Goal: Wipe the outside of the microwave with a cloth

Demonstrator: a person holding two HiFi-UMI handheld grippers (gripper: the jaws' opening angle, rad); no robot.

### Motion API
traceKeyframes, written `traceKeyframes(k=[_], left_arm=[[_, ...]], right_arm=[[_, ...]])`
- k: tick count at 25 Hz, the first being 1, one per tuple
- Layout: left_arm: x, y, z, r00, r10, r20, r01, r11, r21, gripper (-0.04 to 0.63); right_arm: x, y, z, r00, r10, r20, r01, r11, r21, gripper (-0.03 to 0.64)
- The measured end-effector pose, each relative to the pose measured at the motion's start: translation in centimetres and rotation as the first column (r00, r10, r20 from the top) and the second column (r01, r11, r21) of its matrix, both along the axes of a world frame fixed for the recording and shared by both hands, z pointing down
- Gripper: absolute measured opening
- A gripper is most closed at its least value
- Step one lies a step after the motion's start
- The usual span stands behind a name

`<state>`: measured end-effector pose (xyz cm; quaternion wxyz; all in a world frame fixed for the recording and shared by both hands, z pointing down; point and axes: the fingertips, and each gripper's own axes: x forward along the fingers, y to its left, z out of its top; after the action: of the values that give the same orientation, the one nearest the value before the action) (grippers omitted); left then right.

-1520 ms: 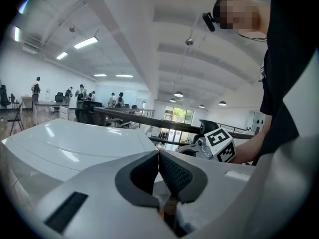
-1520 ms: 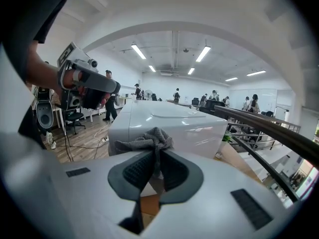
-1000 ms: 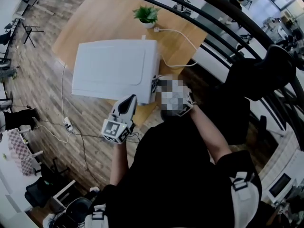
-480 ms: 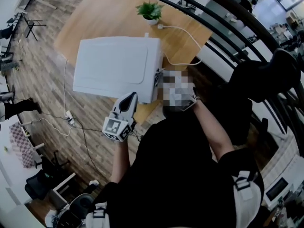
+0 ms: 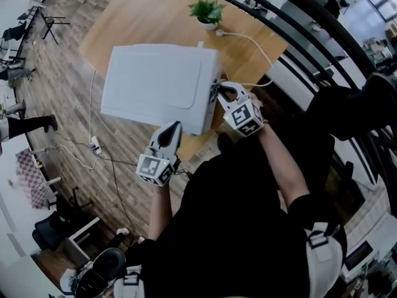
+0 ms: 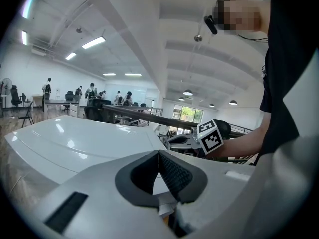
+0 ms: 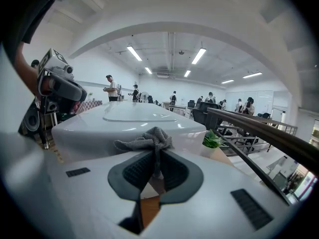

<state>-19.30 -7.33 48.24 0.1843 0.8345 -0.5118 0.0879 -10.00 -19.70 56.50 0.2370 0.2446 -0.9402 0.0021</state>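
Note:
The white microwave (image 5: 158,85) stands on a wooden table (image 5: 139,17). My right gripper (image 5: 217,93) is at the microwave's right side, near its front corner, and is shut on a grey cloth (image 7: 149,137). In the right gripper view the cloth bunches above the jaws in front of the microwave (image 7: 134,117). My left gripper (image 5: 173,129) hovers off the microwave's front edge. Its jaws are shut with nothing between them, as the left gripper view (image 6: 159,156) shows over the microwave's top (image 6: 75,138).
A small potted plant (image 5: 209,11) stands on the table behind the microwave, with a white cable (image 5: 248,42) trailing beside it. A black railing (image 5: 298,36) runs close along the right. Cords and a power strip (image 5: 95,144) lie on the wooden floor at left.
My right gripper has shifted a little farther back along the microwave's right side with the cloth. The left gripper has hardly moved.

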Motion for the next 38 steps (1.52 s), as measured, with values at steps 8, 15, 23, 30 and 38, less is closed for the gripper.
traceKeyframes(k=[8, 15, 23, 30, 38], left_arm=[[-0.4, 0.0, 0.1, 1.000, -0.013, 0.004, 0.013, 1.000, -0.011, 0.003], [-0.9, -0.1, 0.1, 1.000, -0.021, 0.011, 0.021, 1.000, -0.017, 0.003], [-1.6, -0.2, 0.0, 0.999, -0.040, 0.016, 0.040, 0.999, -0.012, 0.003], [-1.1, -0.5, -0.2, 0.999, -0.040, 0.017, 0.040, 0.999, -0.011, 0.003], [-1.0, 0.1, 0.2, 0.999, -0.051, 0.014, 0.051, 0.998, -0.029, 0.003]], right_arm=[[0.2, -2.3, 0.0, 1.000, 0.026, 0.006, -0.026, 1.000, 0.005, 0.028], [0.6, -4.3, 0.3, 0.998, 0.061, 0.007, -0.061, 0.998, -0.003, 0.028], [0.9, -7.1, 0.3, 0.996, 0.085, -0.016, -0.084, 0.996, 0.019, 0.028], [1.2, -9.1, 0.6, 0.995, 0.089, -0.033, -0.088, 0.996, 0.029, 0.028], [1.5, -9.9, 1.8, 0.993, 0.101, -0.069, -0.099, 0.994, 0.038, 0.028]])
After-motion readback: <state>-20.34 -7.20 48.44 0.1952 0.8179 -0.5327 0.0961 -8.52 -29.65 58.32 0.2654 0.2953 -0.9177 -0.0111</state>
